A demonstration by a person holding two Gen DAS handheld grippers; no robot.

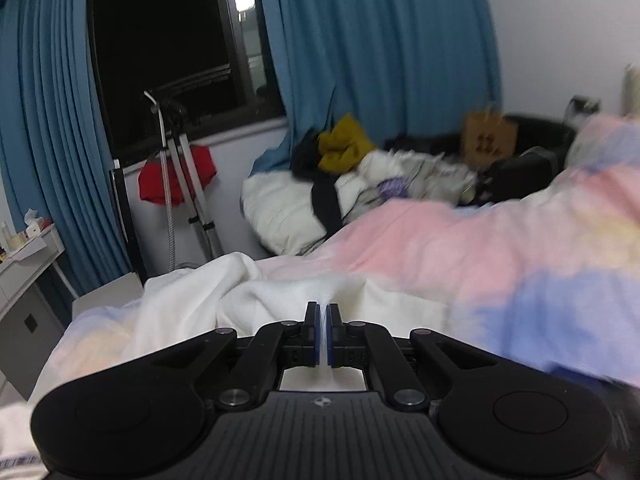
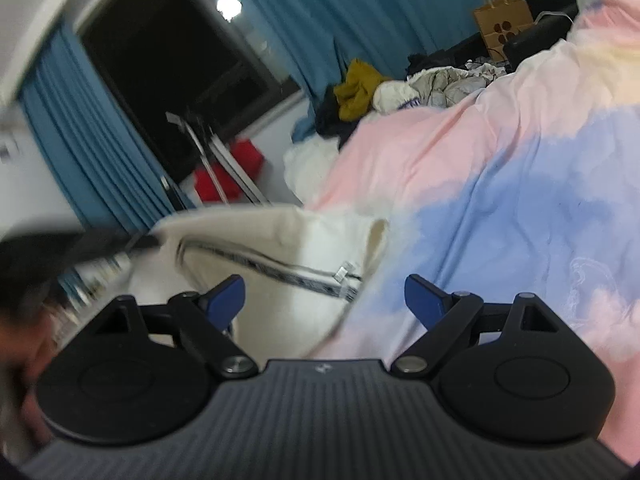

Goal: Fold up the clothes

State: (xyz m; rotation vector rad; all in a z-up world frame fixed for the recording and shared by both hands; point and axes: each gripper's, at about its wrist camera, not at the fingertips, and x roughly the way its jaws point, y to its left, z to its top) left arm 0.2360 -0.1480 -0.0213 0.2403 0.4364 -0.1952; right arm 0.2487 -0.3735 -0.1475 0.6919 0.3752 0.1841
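A white garment lies crumpled on the pastel pink, blue and yellow bedspread. My left gripper is shut on a fold of this white garment, with cloth pinched between the blue pads. In the right wrist view the same white garment shows a dark patterned stripe and hangs lifted and blurred over the bedspread. My right gripper is open and empty, just in front of the garment's lower edge.
A pile of clothes with a mustard item lies at the far end of the bed. A brown paper bag, blue curtains, a red cloth on a stand and a white side table stand around.
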